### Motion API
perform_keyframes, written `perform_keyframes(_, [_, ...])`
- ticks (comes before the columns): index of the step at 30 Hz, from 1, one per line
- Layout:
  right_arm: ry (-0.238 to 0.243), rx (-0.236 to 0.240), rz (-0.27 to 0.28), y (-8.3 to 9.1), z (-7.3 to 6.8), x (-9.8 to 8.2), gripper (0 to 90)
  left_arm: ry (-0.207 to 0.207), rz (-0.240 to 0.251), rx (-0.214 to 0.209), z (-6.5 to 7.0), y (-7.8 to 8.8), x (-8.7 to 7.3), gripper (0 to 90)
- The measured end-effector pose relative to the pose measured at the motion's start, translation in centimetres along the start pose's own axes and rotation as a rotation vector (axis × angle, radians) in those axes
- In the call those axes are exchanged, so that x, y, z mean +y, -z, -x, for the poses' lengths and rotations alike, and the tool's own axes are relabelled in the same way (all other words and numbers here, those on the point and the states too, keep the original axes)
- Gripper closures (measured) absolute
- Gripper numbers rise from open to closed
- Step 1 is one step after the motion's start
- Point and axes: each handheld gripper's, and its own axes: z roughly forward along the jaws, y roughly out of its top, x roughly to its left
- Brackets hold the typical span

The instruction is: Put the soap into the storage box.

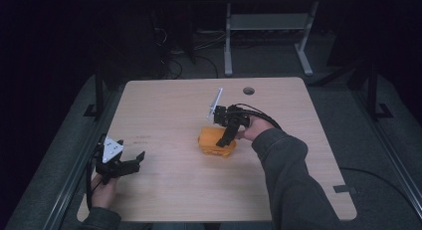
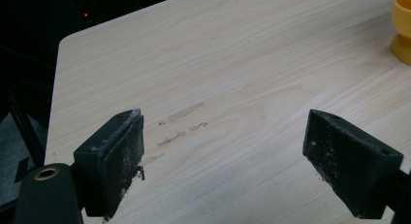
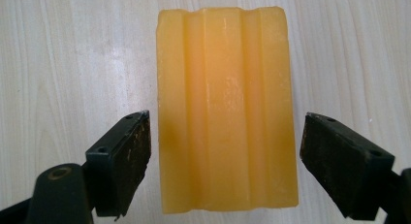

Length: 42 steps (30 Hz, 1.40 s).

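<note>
Yellow block [image 1: 217, 142] sits near the middle of the wooden table [image 1: 164, 190], a bit right of centre, flat on the surface. In the right gripper view the block [image 3: 227, 112] is a ridged, waxy orange-yellow slab with lengthwise grooves along its top, long axis running away from the camera.

Your right gripper [image 1: 226, 139] hangs directly over the block, pointing down at it. Its jaws are spread wide, one on each side of the block: in the right gripper view [image 3: 225, 166] the left pad is just beside the block's edge with a thin gap or none, cannot tell; the right pad stands clearly apart from the other edge. Nothing pinched. Your right hand [image 1: 253, 128] holds the gripper from behind, sleeve coming in from the lower right, cable looping above the hand.

Your left gripper [image 1: 130, 163] is at the table's left front corner, well apart from the block, low over the wood. Jaws spread wide, holding nothing; in the left gripper view [image 2: 225, 158] bare table lies between them, with a few faint scuff marks [image 2: 181, 123] on the wood just ahead. The block's edge [image 2: 403, 32] peeks in at the upper right of that view. Your left hand [image 1: 102, 190] grips it from below.
</note>
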Motion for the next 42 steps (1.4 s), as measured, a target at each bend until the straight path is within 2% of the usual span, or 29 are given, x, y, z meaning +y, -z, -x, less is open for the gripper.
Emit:
perform_keyframes(10, [-0.011,-0.013,0.008,0.7,-0.1,-0.6,18.3,-0.001,-0.001,0.001,0.0,0.0,0.0,14.1])
perform_keyframes(27, [-0.045,-0.039,0.018,2.3,0.0,-2.7,18.9,-0.001,-0.001,0.002,0.0,0.0,0.0,14.1])
perform_keyframes(42, [-0.070,-0.053,0.023,2.9,-0.1,-4.0,19.0,-0.003,-0.002,0.006,0.0,0.0,0.0,14.1])
